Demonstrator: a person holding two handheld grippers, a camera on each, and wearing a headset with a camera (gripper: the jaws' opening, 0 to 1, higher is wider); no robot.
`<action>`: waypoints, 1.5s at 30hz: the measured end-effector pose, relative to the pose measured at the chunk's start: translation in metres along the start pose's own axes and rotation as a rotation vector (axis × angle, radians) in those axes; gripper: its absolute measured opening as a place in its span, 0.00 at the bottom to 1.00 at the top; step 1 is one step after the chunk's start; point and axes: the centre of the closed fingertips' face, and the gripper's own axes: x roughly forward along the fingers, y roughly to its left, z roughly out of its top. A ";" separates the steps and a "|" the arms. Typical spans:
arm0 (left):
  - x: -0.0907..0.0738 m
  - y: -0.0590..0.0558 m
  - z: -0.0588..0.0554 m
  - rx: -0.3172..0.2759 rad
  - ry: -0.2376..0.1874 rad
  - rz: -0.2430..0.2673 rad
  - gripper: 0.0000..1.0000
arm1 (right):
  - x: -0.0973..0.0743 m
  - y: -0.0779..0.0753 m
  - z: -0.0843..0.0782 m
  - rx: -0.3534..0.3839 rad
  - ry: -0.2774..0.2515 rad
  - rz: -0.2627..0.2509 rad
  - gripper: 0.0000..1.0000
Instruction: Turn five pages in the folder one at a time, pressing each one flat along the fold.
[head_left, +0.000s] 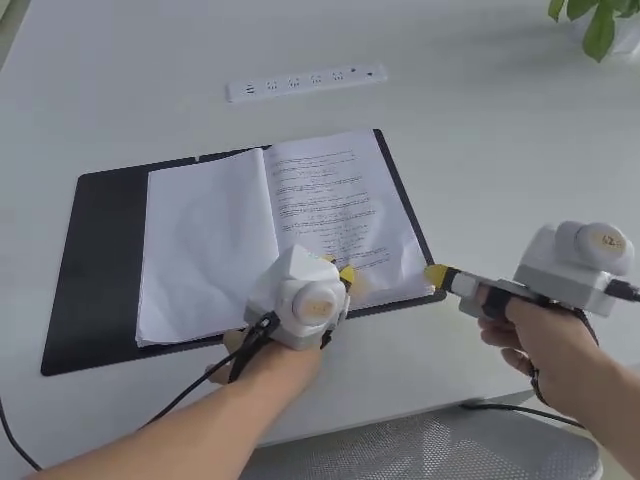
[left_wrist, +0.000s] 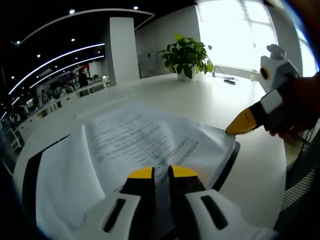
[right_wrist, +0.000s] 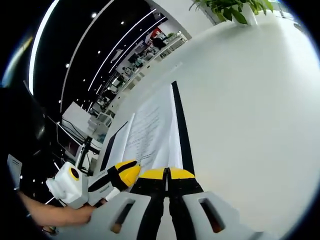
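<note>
Item: folder (head_left: 100, 260), black cover, lying open and flat on the white desk (head_left: 480, 130); turned pages (head_left: 205, 250) blank side up on the left half, printed page (head_left: 330, 210) on the right half

Left tongs (left_wrist: 162, 173): narrow gap, nothing seen between the tips, set low on the printed page near the fold

Right tongs (head_left: 437, 273): tips pressed together at the page's lower outer corner (whether a sheet edge is caught there cannot be told)

Risks, as judged: several sheets rising together if the corner bite goes too deep, spoiling the one-at-a-time count; the corner creasing or tearing under a hard pinch; the sheet buckling if the left tongs pin it while the right tongs lift; the folder sliding on the smooth desk

Also present: power strip (head_left: 305, 82), well apart from the folder
</note>
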 end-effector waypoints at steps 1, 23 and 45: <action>0.000 0.000 0.000 -0.002 0.000 0.000 0.09 | 0.000 -0.001 0.000 0.003 -0.003 -0.002 0.00; -0.012 0.006 0.003 -0.043 0.039 -0.052 0.27 | -0.010 0.047 0.020 0.183 -0.059 0.190 0.00; -0.135 0.097 0.030 -0.142 -0.082 0.042 0.33 | -0.006 0.186 0.010 0.091 -0.005 0.509 0.00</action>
